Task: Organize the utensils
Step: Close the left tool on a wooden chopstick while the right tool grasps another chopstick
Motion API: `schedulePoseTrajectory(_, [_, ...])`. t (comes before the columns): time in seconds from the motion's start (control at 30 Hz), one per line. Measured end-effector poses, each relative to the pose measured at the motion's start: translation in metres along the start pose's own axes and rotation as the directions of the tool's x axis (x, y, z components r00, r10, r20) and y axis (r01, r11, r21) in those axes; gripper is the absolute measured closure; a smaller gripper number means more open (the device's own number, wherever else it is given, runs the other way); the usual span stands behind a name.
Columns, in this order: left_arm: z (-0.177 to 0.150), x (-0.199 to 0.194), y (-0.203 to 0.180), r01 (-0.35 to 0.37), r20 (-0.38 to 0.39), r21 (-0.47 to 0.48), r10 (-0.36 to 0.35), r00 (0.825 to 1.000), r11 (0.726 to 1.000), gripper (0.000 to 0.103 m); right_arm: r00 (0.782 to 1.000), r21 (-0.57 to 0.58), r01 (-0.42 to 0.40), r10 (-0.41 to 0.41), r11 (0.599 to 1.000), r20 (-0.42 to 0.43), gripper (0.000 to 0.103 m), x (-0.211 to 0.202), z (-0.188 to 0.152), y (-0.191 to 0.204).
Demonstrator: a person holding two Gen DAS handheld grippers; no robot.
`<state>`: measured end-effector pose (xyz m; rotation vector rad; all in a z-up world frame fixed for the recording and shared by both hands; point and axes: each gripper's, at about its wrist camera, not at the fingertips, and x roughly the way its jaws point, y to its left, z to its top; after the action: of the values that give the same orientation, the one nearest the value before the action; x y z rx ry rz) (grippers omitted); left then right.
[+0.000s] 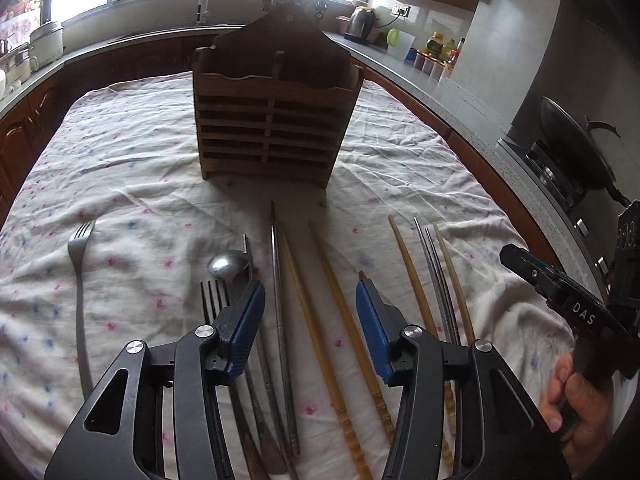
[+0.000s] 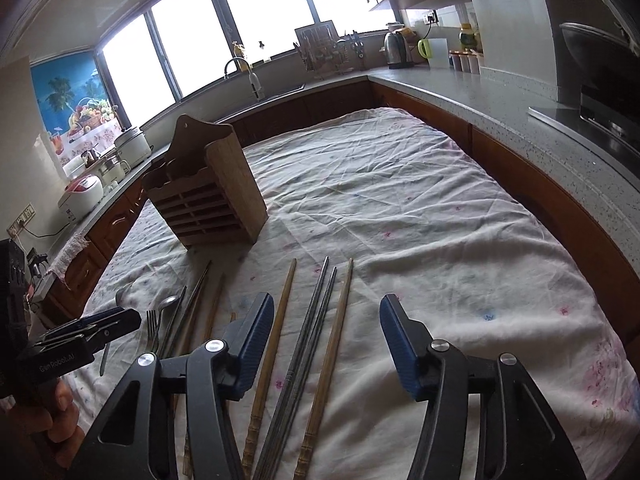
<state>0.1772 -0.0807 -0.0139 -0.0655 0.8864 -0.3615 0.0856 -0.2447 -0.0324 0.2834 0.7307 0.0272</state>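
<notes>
The left gripper (image 1: 310,308) is hovering with fingers spread wide and holding nothing; wooden chopsticks (image 1: 332,300) are lying on the cloth-covered bench (image 1: 140,160) between them; the right gripper (image 2: 326,336) is likewise gaping empty over metal chopsticks (image 2: 312,320); the wooden holder (image 1: 276,120) is standing beyond.

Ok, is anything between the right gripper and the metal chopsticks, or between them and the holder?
Nothing visible. The right gripper is open above the metal chopsticks; only bare tablecloth lies toward the wooden holder.

Left claw (image 1: 310,292), right claw (image 2: 326,308) agape
</notes>
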Motion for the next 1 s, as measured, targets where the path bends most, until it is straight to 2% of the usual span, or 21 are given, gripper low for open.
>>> schedulePoseTrajectory(0.1, [0.010, 0.017, -0.006, 0.015, -0.042, 0.011, -0.014, 0.999, 1.000, 0.066, 0.999, 0.007, 0.006, -0.006, 1.000, -0.032, 0.058, 0.012, 0.007, -0.003])
schedulePoseTrajectory(0.23, [0.019, 0.041, -0.013, 0.045, -0.095, 0.013, -0.044, 0.994, 0.999, 0.077, 0.996, 0.014, 0.023, -0.021, 1.000, -0.085, 0.062, 0.034, 0.014, -0.006])
schedulePoseTrajectory(0.3, [0.023, 0.051, -0.016, 0.050, -0.118, 0.019, -0.047, 0.992, 0.999, 0.079, 0.994, 0.021, 0.030, -0.028, 0.999, -0.109, 0.069, 0.044, 0.016, -0.010])
schedulePoseTrajectory(0.6, [0.034, 0.088, -0.012, 0.022, -0.196, 0.008, -0.020, 0.980, 1.000, 0.079, 0.980, 0.020, 0.036, -0.031, 0.999, -0.197, 0.074, 0.080, 0.019, -0.011])
schedulePoseTrajectory(0.67, [0.036, 0.097, -0.013, 0.018, -0.215, 0.010, -0.016, 0.977, 1.000, 0.083, 0.976, 0.014, 0.042, -0.038, 0.999, -0.215, 0.077, 0.086, 0.019, -0.012])
schedulePoseTrajectory(0.8, [0.042, 0.104, -0.014, 0.011, -0.218, 0.022, -0.006, 0.976, 1.000, 0.085, 0.971, 0.003, 0.056, -0.054, 0.998, -0.234, 0.082, 0.098, 0.021, -0.015])
schedulePoseTrajectory(1.0, [0.048, 0.110, -0.016, -0.009, -0.225, 0.069, 0.025, 0.974, 0.998, 0.091, 0.970, -0.019, 0.055, -0.058, 0.998, -0.238, 0.082, 0.104, 0.026, -0.013])
